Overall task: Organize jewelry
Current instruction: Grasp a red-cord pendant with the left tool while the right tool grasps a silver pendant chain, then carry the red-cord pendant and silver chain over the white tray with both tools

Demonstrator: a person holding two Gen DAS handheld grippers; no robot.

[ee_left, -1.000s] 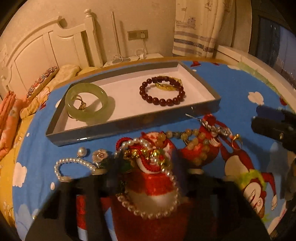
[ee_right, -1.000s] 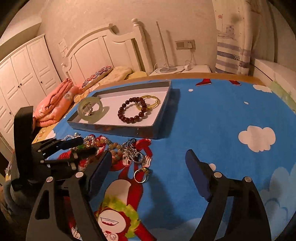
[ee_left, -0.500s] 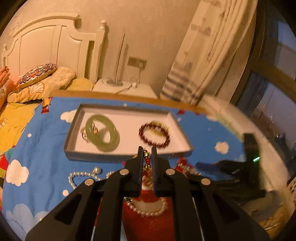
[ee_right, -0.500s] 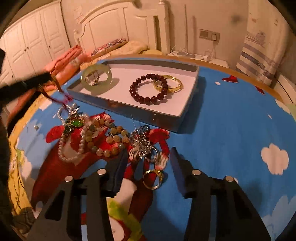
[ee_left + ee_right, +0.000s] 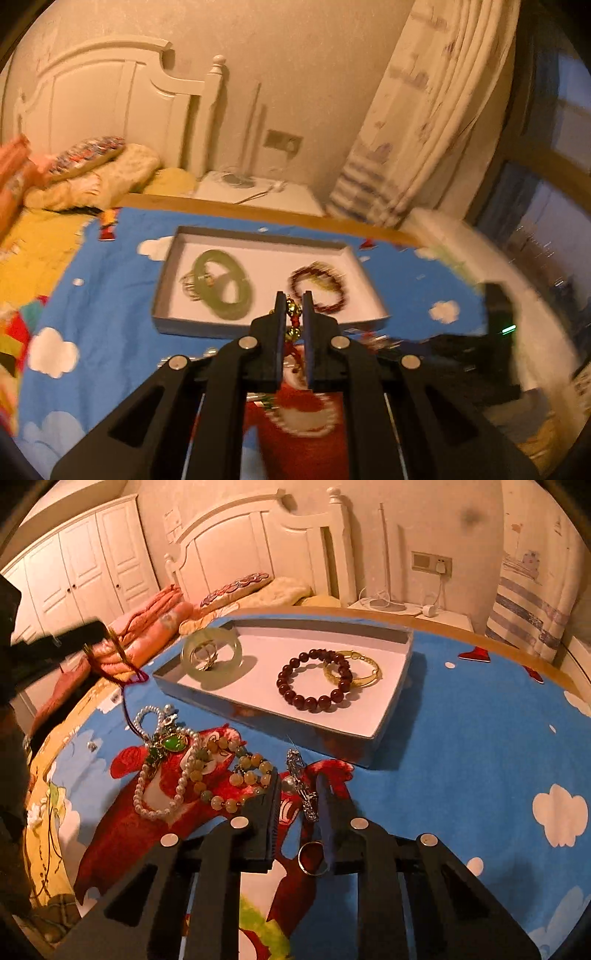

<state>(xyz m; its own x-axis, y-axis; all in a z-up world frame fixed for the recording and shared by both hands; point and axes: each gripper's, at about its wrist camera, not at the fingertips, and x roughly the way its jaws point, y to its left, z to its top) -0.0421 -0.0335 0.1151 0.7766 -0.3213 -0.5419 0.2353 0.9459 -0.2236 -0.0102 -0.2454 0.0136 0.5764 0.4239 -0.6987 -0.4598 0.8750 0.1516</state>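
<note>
The left gripper has its jaws pinched on a red cord strung with small gold beads, lifted clear of the table; from the right wrist view the cord hangs from those jaws and trails down towards the jewelry heap. The right gripper sits low on the table with its jaws partly closed around a silver chain piece, 1 finger on each side of it; whether the pads actually touch it cannot be told. A plain metal ring lies flat between the same fingers, nearer the camera.

Just left of the right gripper lies a bracelet of pale yellow-green stone beads, tangled against a white pearl strand and a green gem pendant in a gold setting. All of this rests on the blue cartoon-print tablecloth with white clouds.

Beyond the heap stands a shallow grey tray with a white floor. Inside it, at the left, a pale green jade bangle leans over a small silver ring. At the right, a dark red bead bracelet overlaps a gold bangle. The left wrist view shows the same tray in blur, just ahead of the closed jaws.
</note>
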